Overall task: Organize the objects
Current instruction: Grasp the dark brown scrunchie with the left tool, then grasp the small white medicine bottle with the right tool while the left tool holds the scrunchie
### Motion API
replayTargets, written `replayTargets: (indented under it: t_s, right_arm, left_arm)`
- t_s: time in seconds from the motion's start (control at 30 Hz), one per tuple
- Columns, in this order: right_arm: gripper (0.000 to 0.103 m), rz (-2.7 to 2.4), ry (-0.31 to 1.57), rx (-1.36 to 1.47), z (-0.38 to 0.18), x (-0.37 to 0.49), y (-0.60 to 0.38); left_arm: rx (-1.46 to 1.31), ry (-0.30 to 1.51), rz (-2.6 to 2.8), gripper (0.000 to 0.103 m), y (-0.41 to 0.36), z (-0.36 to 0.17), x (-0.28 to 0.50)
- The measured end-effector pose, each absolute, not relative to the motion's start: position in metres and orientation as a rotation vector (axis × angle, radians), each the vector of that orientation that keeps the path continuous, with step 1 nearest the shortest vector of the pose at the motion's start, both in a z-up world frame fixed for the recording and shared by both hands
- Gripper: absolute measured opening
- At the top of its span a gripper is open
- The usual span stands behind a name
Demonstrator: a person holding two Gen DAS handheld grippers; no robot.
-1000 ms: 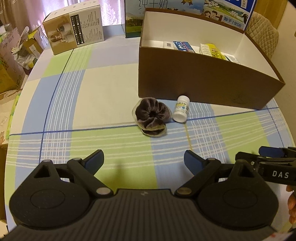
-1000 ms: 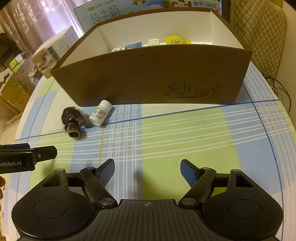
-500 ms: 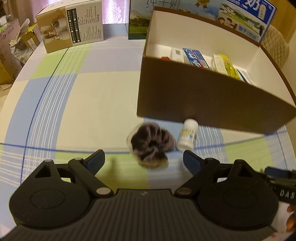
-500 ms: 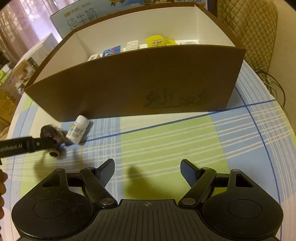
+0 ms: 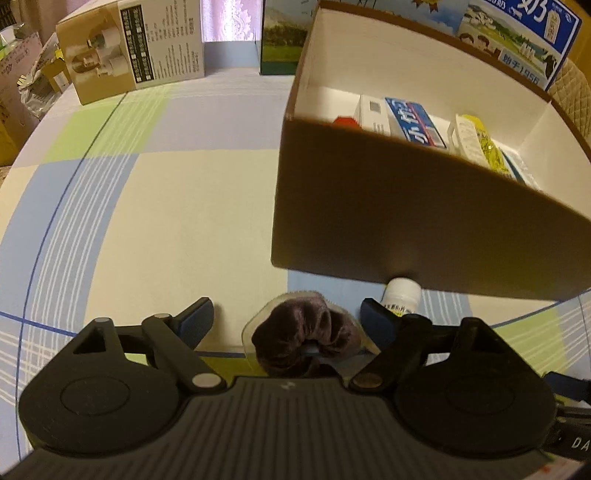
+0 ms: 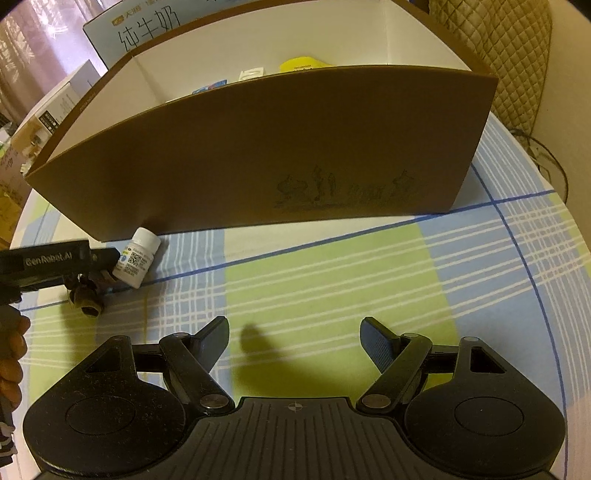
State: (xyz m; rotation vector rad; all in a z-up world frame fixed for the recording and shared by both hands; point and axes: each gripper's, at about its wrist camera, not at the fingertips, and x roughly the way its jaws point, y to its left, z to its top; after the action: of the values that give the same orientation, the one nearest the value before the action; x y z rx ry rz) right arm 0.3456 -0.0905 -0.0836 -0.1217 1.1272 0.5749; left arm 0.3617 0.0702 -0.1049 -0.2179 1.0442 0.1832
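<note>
A dark purple velvet scrunchie (image 5: 303, 339) in a clear wrapper lies on the checked tablecloth, between the open fingers of my left gripper (image 5: 286, 319). It also shows in the right wrist view (image 6: 86, 295), partly hidden by the left gripper (image 6: 55, 262). A small white pill bottle (image 5: 400, 295) lies on its side just right of it, against the brown cardboard box (image 5: 406, 229); it also shows in the right wrist view (image 6: 136, 258). My right gripper (image 6: 295, 339) is open and empty above the cloth in front of the box (image 6: 295, 158).
The box holds toothpaste cartons (image 5: 417, 122) and a yellow pack (image 5: 480, 144). A printed carton (image 5: 133, 48) stands at the table's far left. A milk carton (image 5: 517, 33) stands behind the box. A quilted chair (image 6: 509, 62) is at the right.
My left gripper has moved forward and down until its open fingers straddle the scrunchie. My right gripper has moved closer to the box and stayed open.
</note>
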Motion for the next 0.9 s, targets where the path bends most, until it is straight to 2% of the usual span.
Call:
replayTargets:
  t_s: [0.1, 0.17, 0.27, 0.43, 0.83, 0.9]
  right_arm:
    - [0.075, 0.577, 1.127, -0.126, -0.084, 0.345, -0.088]
    - [0.075, 0.584, 1.128, -0.125, -0.084, 0.344, -0.087]
    - [0.075, 0.594, 1.129, -0.129, -0.084, 0.343, -0.084]
    - [0.075, 0.622, 1.126, -0.134, -0.084, 0.339, -0.078]
    - [0.075, 0.823, 1.026, -0.146, -0.075, 0.327, -0.016]
    - [0.072, 0.841, 1.001, -0.143, -0.073, 0.326, -0.003]
  left_arm:
    - [-0.198, 1.045, 0.17, 0.073, 0.07, -0.109, 0.358]
    - [-0.169, 1.033, 0.151, 0.06, 0.069, -0.109, 0.354]
    - [-0.153, 1.021, 0.128, 0.048, 0.071, -0.109, 0.347]
    - [-0.116, 1.017, 0.12, 0.033, 0.074, -0.108, 0.333]
    - [-0.13, 1.037, 0.198, 0.031, 0.107, -0.104, 0.309]
    - [-0.134, 1.038, 0.213, 0.031, 0.112, -0.104, 0.308]
